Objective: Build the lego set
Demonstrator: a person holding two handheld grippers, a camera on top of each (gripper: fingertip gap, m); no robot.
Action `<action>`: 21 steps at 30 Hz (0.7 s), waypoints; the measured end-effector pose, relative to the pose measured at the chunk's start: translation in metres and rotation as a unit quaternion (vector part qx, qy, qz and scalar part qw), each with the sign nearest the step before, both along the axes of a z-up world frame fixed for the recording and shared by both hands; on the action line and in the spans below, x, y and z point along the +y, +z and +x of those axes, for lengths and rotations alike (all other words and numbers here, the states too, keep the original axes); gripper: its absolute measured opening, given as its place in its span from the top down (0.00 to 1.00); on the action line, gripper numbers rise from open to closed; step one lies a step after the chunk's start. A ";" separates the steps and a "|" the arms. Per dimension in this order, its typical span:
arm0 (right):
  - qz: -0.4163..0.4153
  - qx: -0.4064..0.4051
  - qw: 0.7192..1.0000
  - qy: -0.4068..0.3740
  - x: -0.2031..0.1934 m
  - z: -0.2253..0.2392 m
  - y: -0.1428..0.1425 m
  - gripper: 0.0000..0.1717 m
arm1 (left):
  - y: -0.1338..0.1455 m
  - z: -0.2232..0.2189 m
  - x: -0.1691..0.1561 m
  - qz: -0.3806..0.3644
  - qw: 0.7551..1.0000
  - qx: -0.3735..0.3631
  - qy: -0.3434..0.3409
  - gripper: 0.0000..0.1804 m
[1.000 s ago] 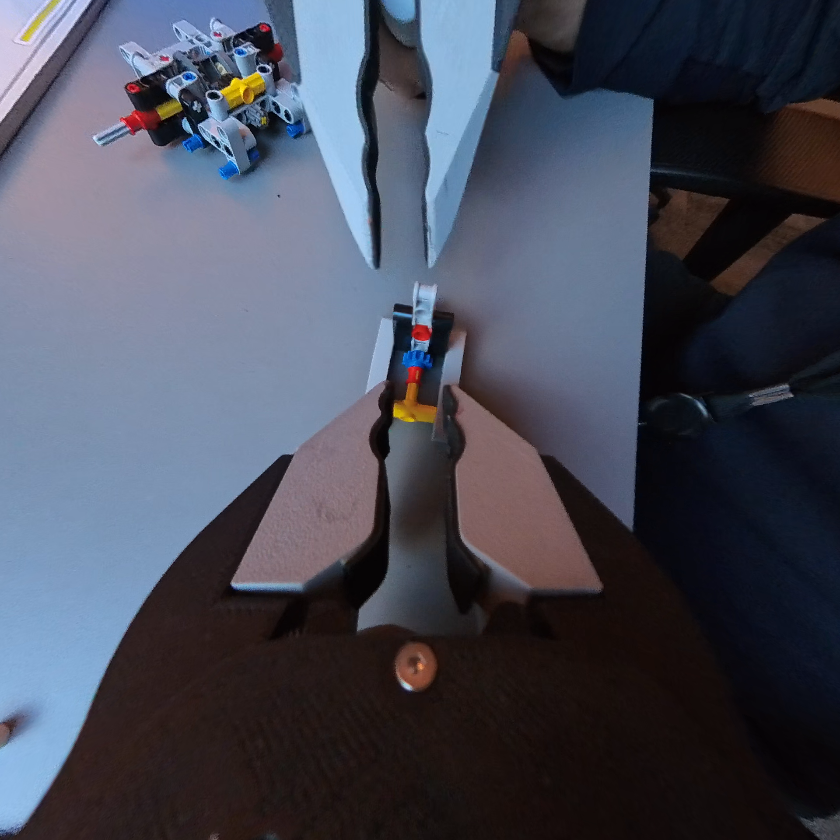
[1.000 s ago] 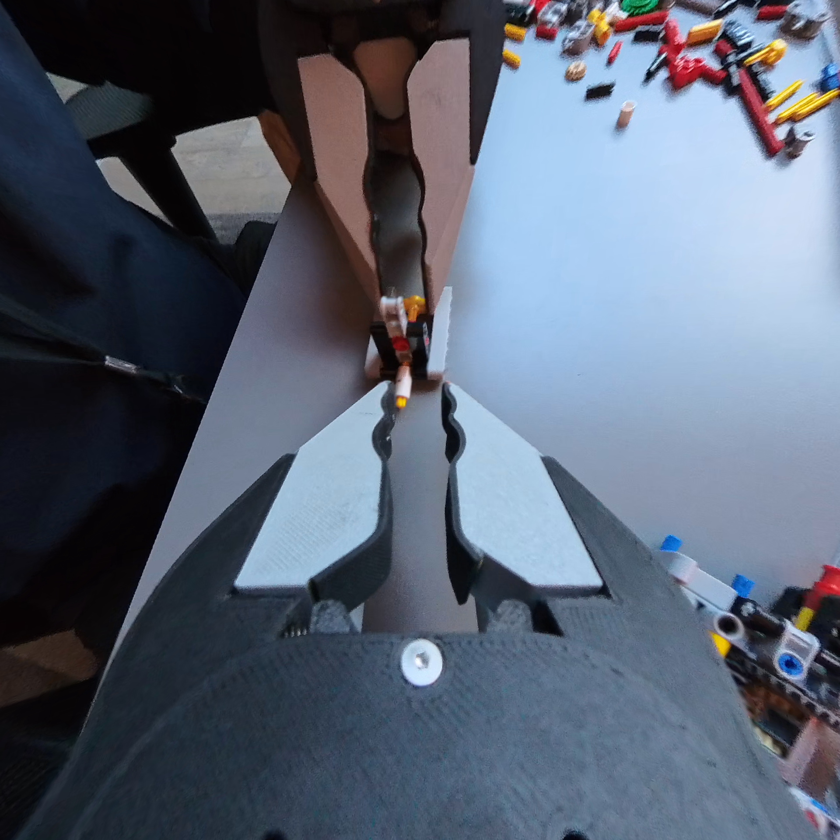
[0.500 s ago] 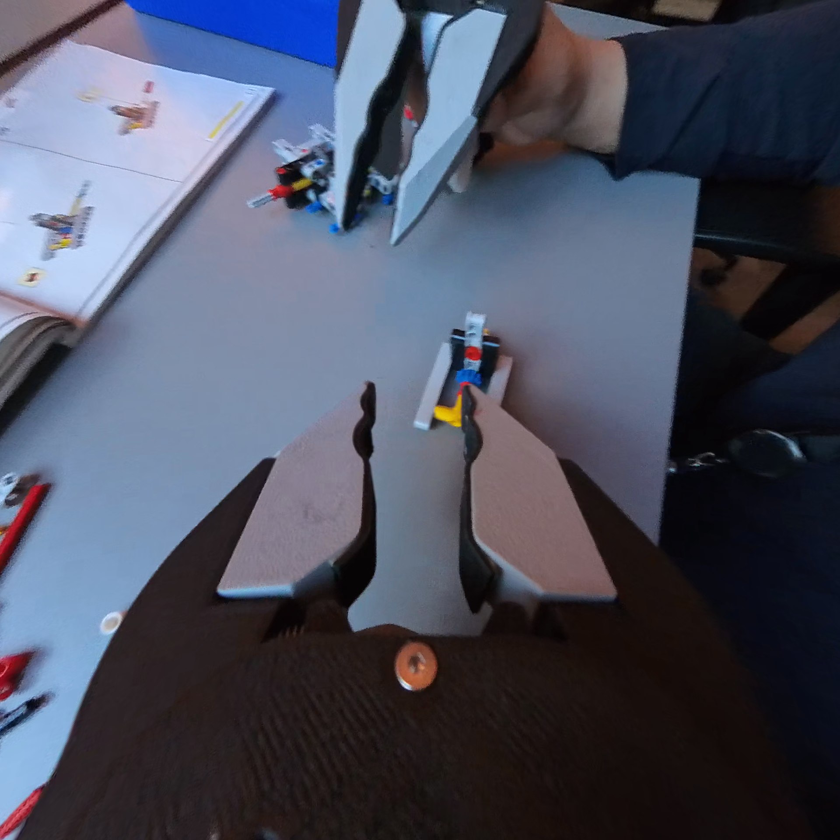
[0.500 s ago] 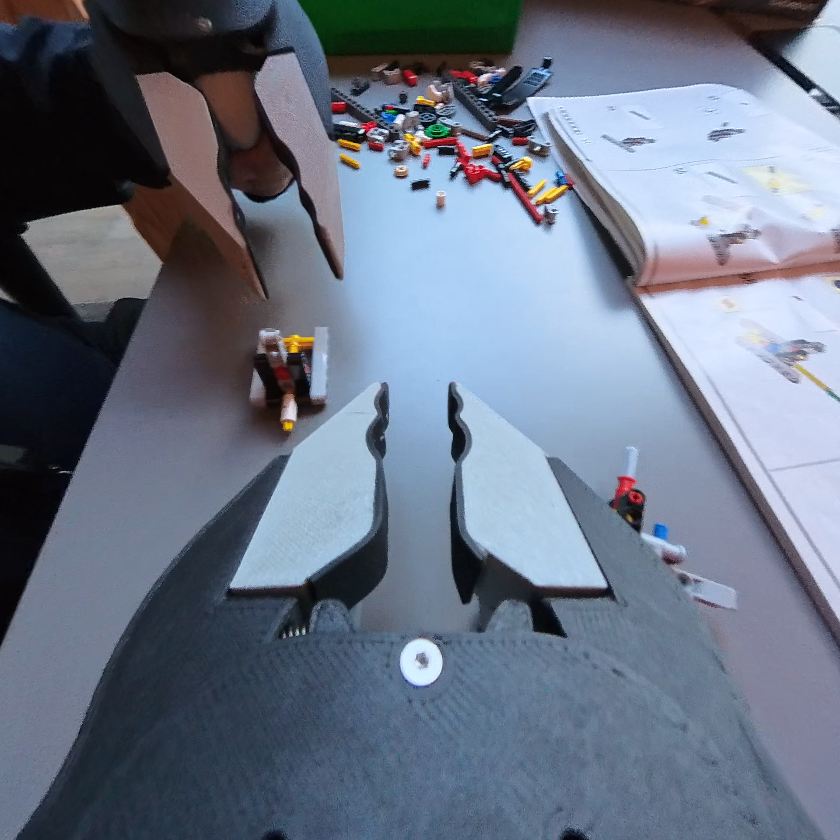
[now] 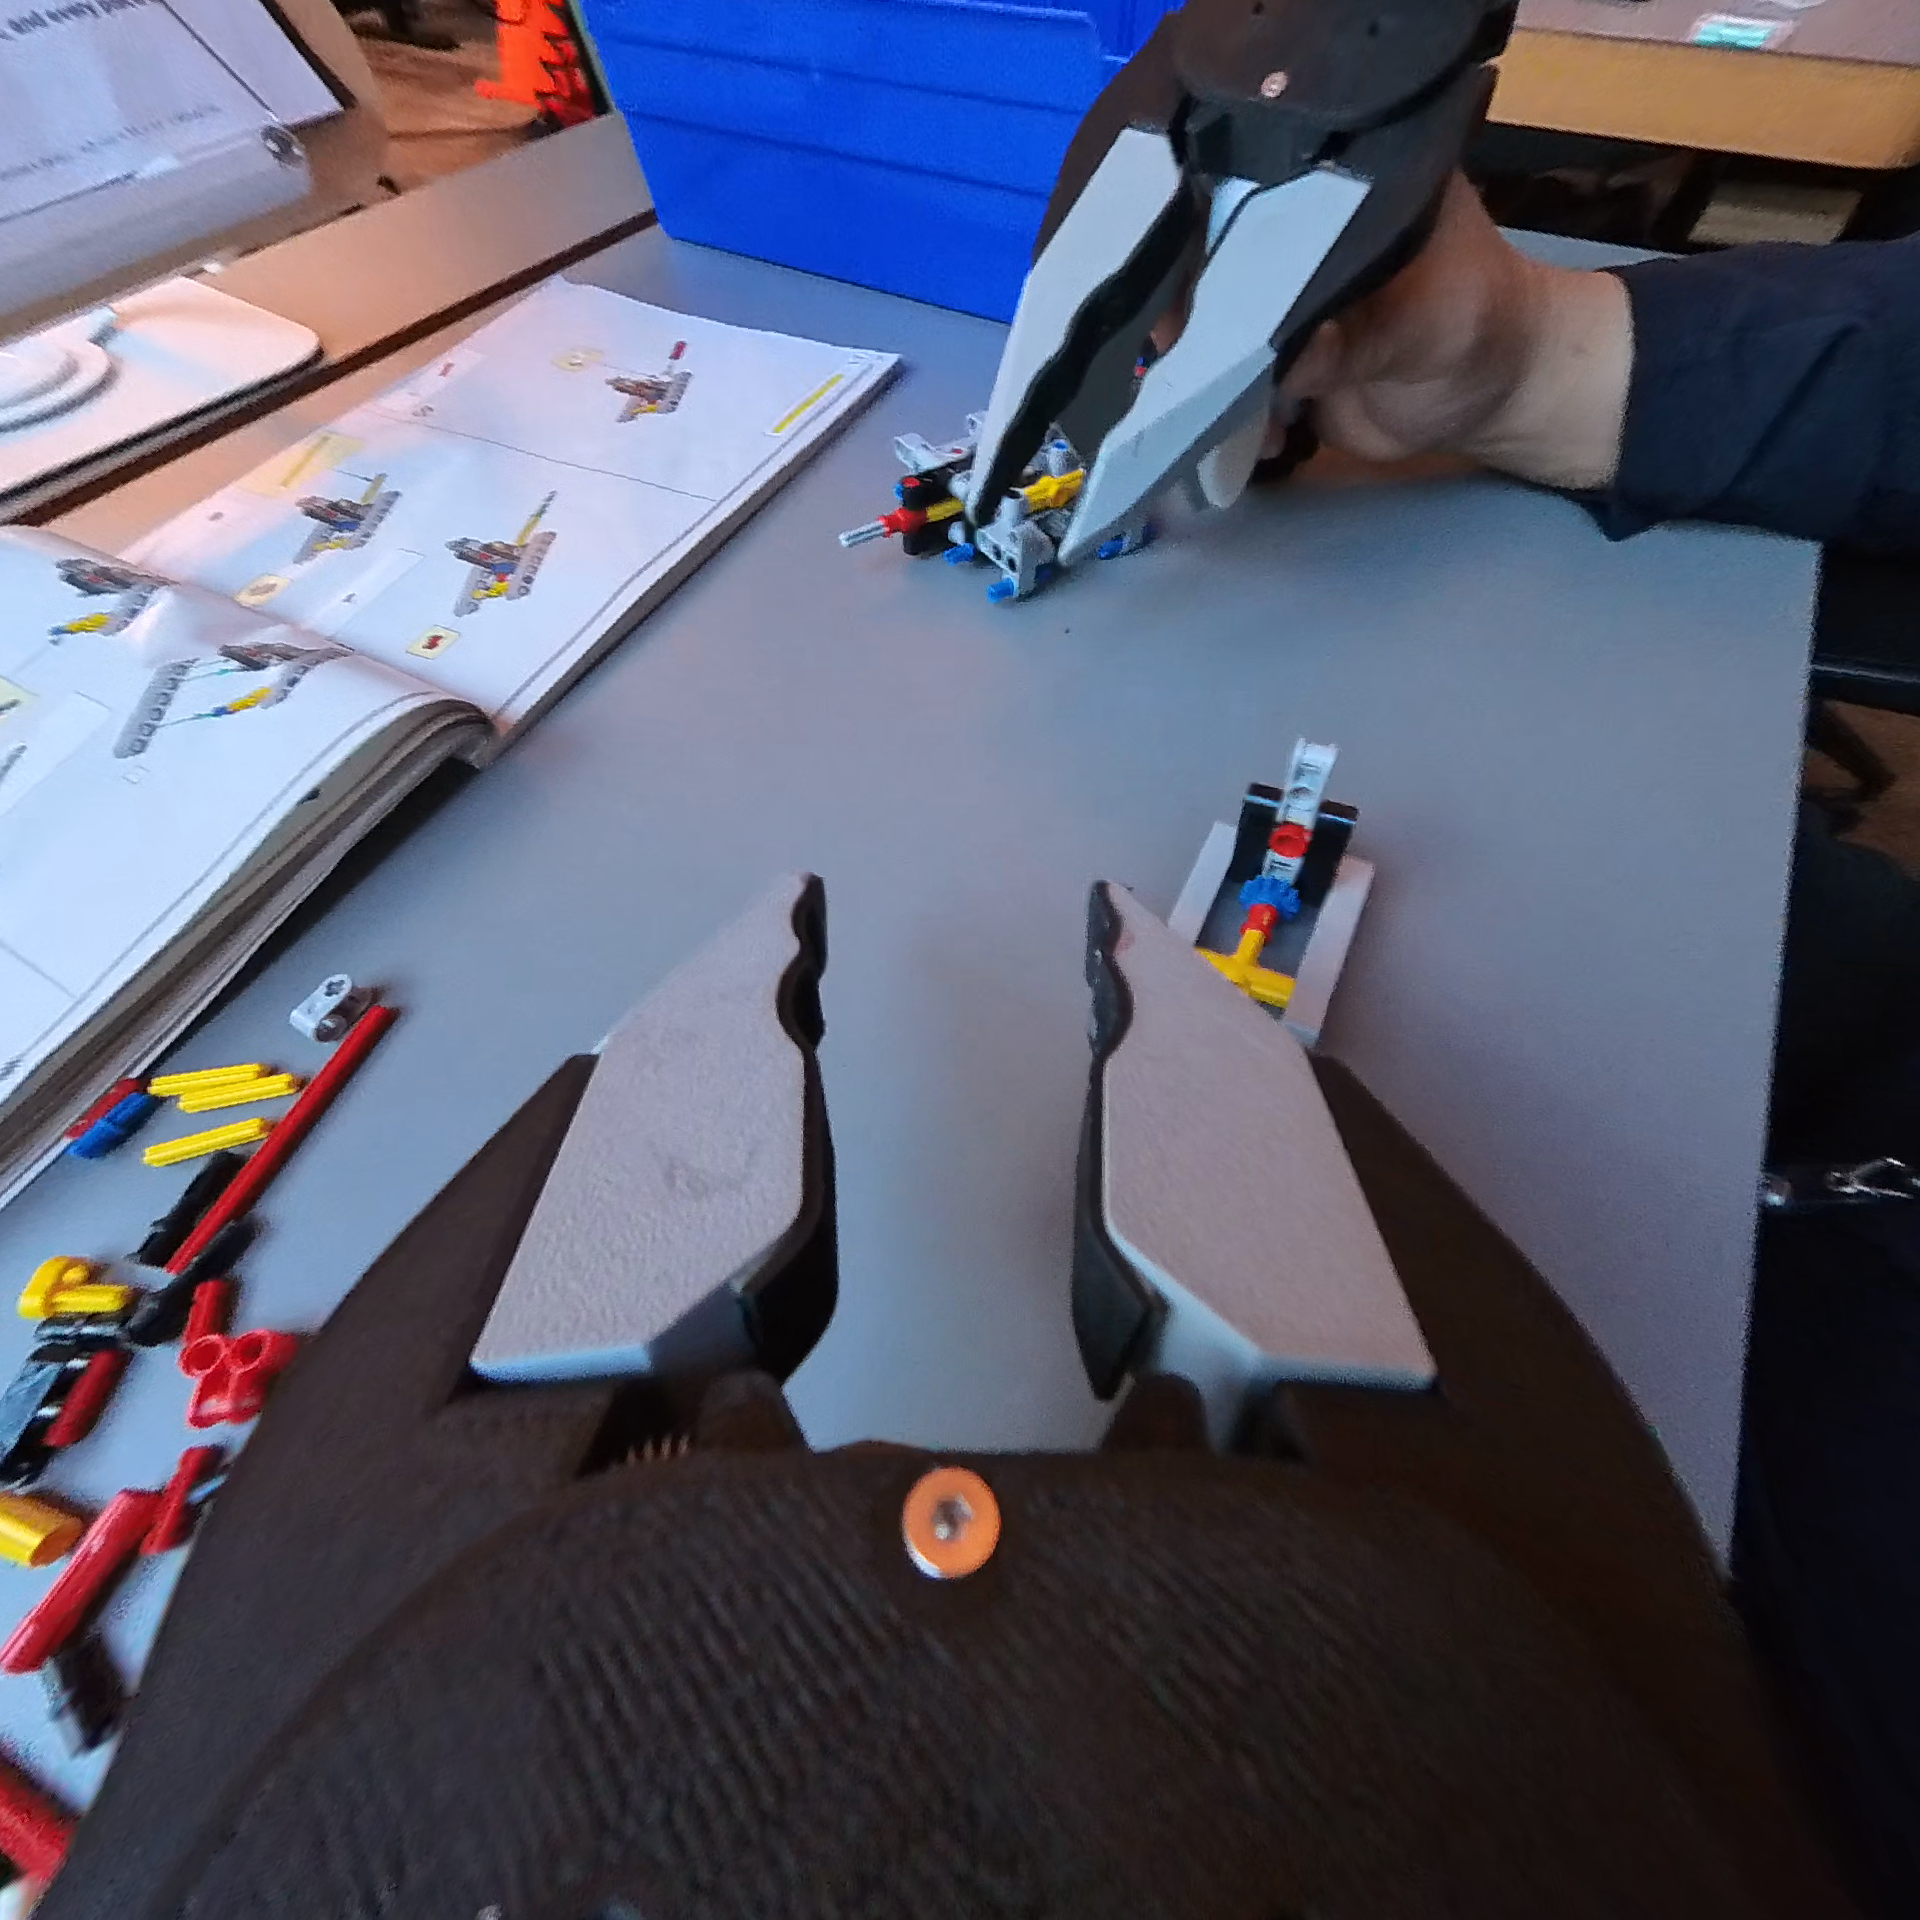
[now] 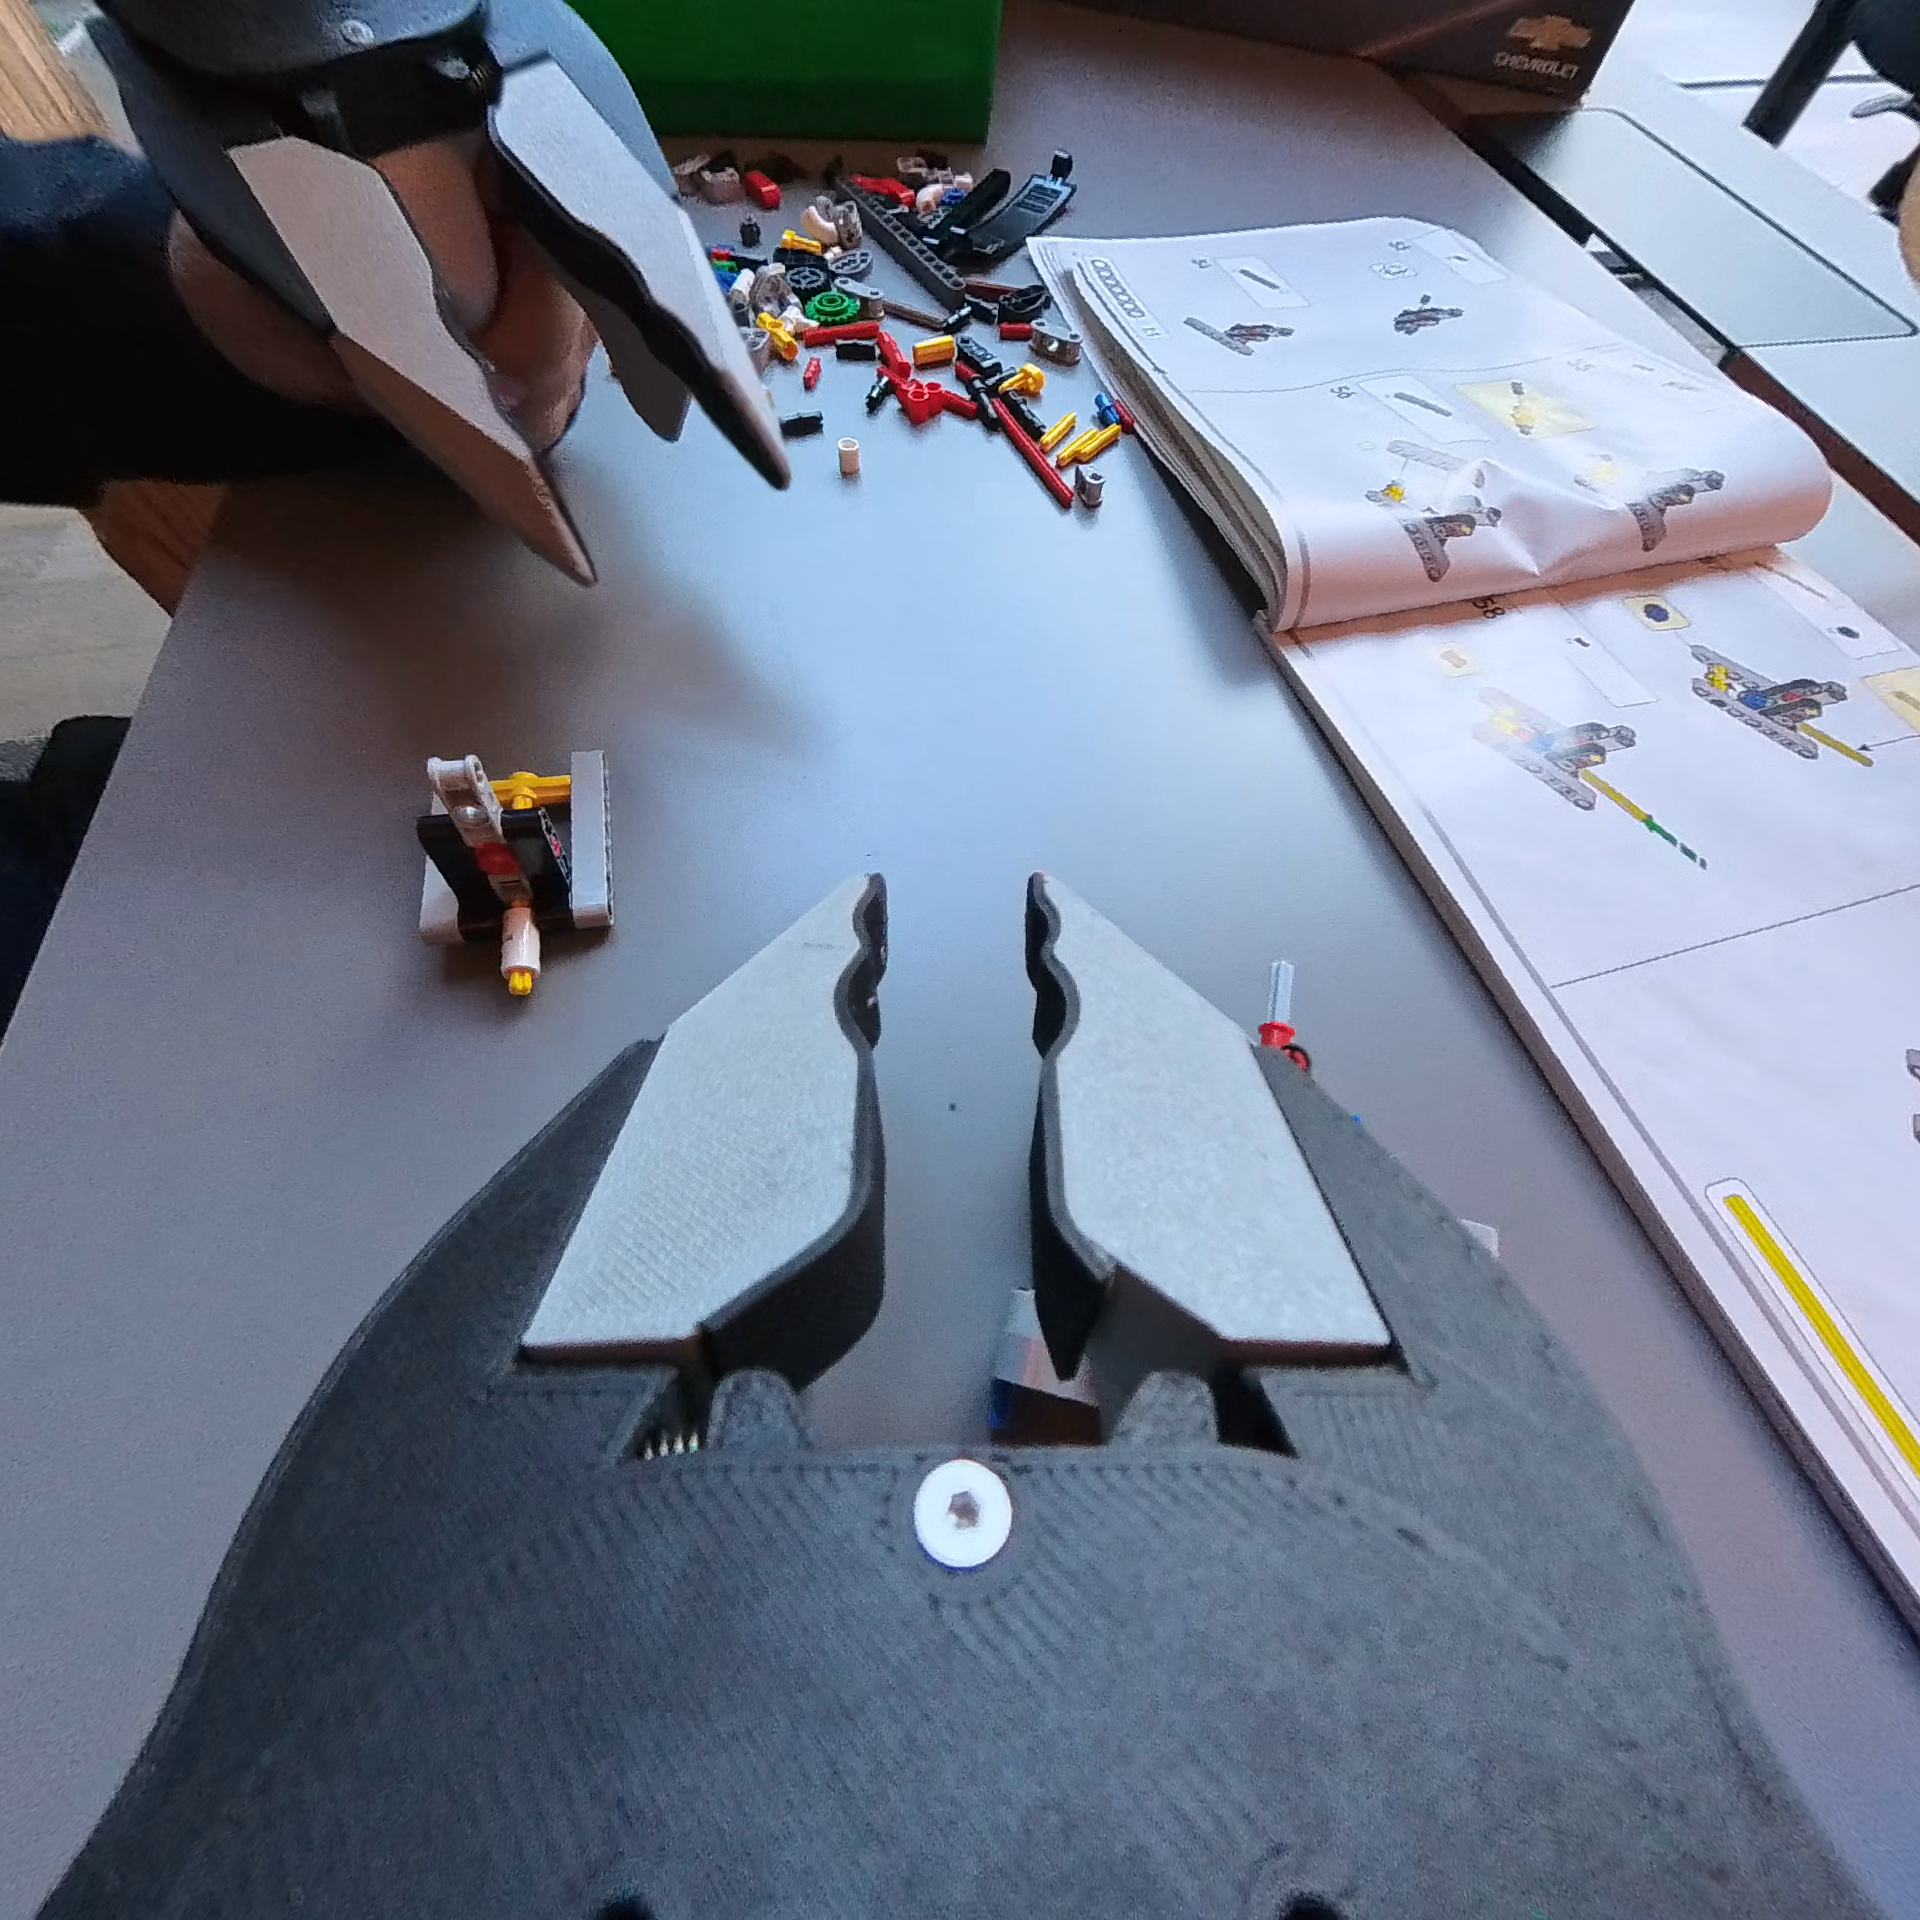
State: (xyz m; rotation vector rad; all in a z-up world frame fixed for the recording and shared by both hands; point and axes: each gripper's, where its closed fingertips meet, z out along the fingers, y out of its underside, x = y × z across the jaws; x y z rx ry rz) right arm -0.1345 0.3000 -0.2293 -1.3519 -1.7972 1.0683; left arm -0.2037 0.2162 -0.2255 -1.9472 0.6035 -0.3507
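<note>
A small assembly (image 5: 1273,894) with a grey frame, black plate, white liftarm, blue gear and yellow axle piece lies on the grey table (image 5: 935,727). It sits just right of my left gripper's right fingertip and is not touched. My left gripper (image 5: 951,904) is wide open and empty; it also shows in the right wrist view (image 6: 681,525), raised above the table. My right gripper (image 6: 956,894) is open with bare table between its tips. In the left wrist view it (image 5: 1023,535) hovers over a larger black, grey and yellow assembly (image 5: 935,514). The small assembly (image 6: 509,852) lies to its left.
An open instruction booklet (image 5: 416,520) (image 6: 1455,468) lies along the table's far side. Loose pieces are scattered by my left gripper (image 5: 156,1247) (image 6: 914,312). A blue bin (image 5: 883,135) and a green box (image 6: 810,62) stand at the ends. The table edge (image 5: 1787,831) runs close by. Spacing between my two grippers at the tips: around 12 centimeters.
My left gripper let go of the small assembly's yellow end, opened wider and drew back and up. My right gripper pulled away from it and moved over the larger assembly.
</note>
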 end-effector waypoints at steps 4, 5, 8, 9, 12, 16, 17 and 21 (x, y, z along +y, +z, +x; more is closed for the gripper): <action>-0.008 0.010 1.000 -0.002 0.002 0.000 0.004 0.87 | -0.001 0.001 0.000 -0.025 0.999 -0.027 -0.014 0.75; -0.008 0.012 1.000 -0.003 0.002 0.000 0.004 0.87 | 0.000 0.000 0.000 -0.021 0.999 -0.032 -0.013 0.75; -0.004 0.016 1.000 -0.007 0.003 0.000 0.006 0.88 | 0.003 0.000 -0.001 -0.008 0.999 -0.032 -0.011 0.76; -0.004 0.018 1.000 -0.007 0.003 0.000 0.006 0.88 | 0.003 0.000 -0.001 -0.006 1.000 -0.028 -0.011 0.76; 0.002 0.022 1.000 -0.009 0.003 0.000 0.009 0.88 | 0.002 0.001 0.000 -0.001 1.000 -0.013 -0.010 0.76; 0.001 0.029 1.000 -0.009 0.002 0.001 0.013 0.88 | 0.002 0.002 0.000 0.004 1.000 -0.008 -0.011 0.76; -0.001 0.033 0.999 -0.011 0.003 0.001 0.015 0.88 | 0.003 0.002 -0.001 0.005 1.000 -0.010 -0.012 0.76; -0.008 0.054 0.998 -0.020 0.008 0.006 0.026 0.88 | 0.004 0.002 -0.001 0.006 1.000 -0.016 -0.015 0.76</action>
